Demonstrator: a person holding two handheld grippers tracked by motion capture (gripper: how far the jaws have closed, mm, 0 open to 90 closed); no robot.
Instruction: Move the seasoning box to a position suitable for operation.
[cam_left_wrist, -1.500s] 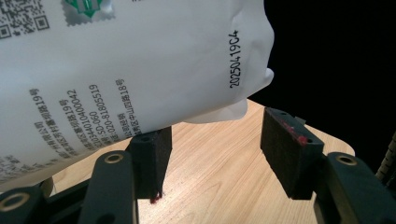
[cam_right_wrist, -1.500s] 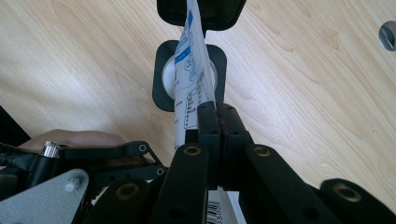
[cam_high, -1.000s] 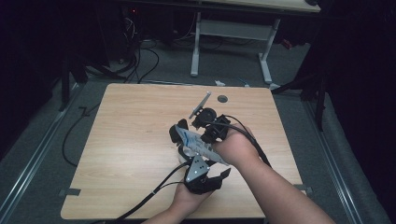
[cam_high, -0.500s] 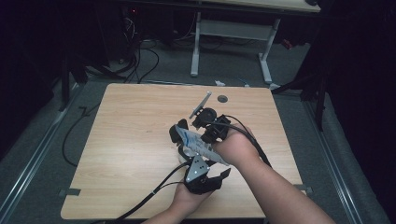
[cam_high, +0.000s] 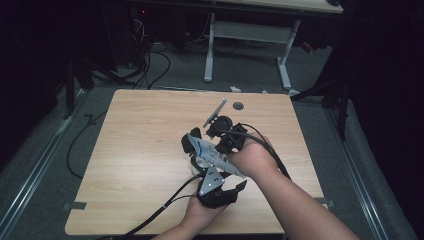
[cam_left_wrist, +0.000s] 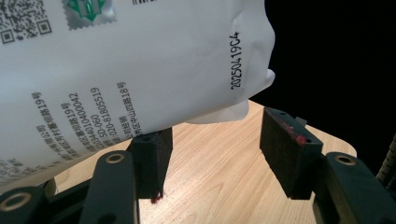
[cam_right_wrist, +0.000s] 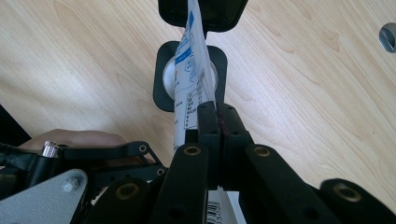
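Nothing's moved: right gripper (cam_right_wrist: 217, 109) jaws stay clamped on the packet (cam_right_wrist: 191, 70) over the counter (cam_high: 140, 150); left gripper (cam_left_wrist: 215, 140) jaws gape, pinching nothing.

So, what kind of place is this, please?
Probably a lab or workshop set up for recording, not a home: a bare wooden table, loose cables on the floor, and a second desk's metal frame behind, all in a dark room.

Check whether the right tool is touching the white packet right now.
Touching. In the right gripper view, the right tool has its jaws pressed together on the white packet, pinching its thin edge.
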